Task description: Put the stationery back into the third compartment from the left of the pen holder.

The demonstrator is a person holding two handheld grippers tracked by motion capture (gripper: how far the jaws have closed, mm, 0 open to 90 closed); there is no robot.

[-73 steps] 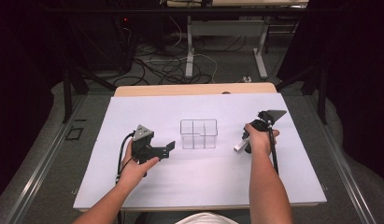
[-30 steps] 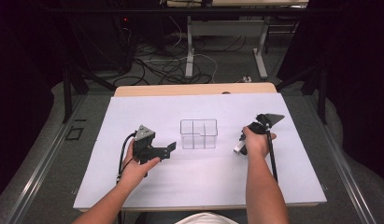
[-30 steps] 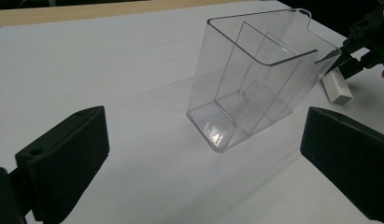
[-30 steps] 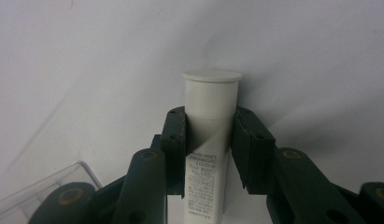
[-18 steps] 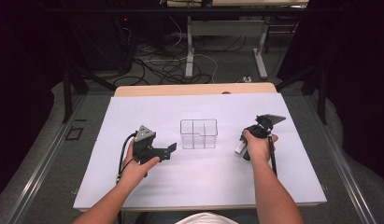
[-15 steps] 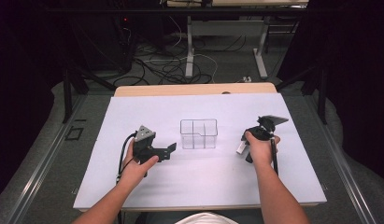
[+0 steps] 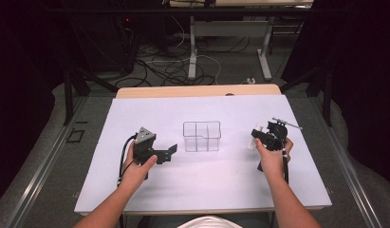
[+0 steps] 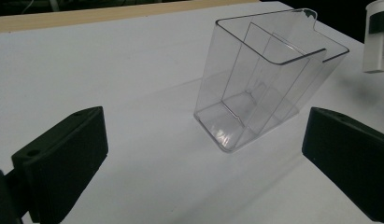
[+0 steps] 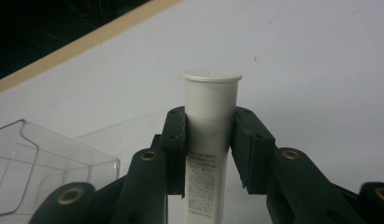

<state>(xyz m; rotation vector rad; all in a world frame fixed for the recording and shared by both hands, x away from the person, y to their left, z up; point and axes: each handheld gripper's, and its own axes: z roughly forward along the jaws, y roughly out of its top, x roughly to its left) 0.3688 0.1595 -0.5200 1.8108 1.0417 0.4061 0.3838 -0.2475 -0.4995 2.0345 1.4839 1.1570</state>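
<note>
High view: clear bin (image 7: 202,136) mid-table on white sheet (image 7: 202,190); left gripper (image 7: 170,152) just left of it, jaws apart, empty. Right gripper (image 7: 255,137) well right of bin, holding white tube (image 7: 252,141).

Left gripper view: bin (image 8: 266,88) upright ahead between wide-open jaws – untouched; tube (image 8: 377,37) at far right edge.

Right gripper view: jaws clamped on tube (image 9: 209,126), cap end out; bin (image 9: 45,163) at left, apart.
</note>
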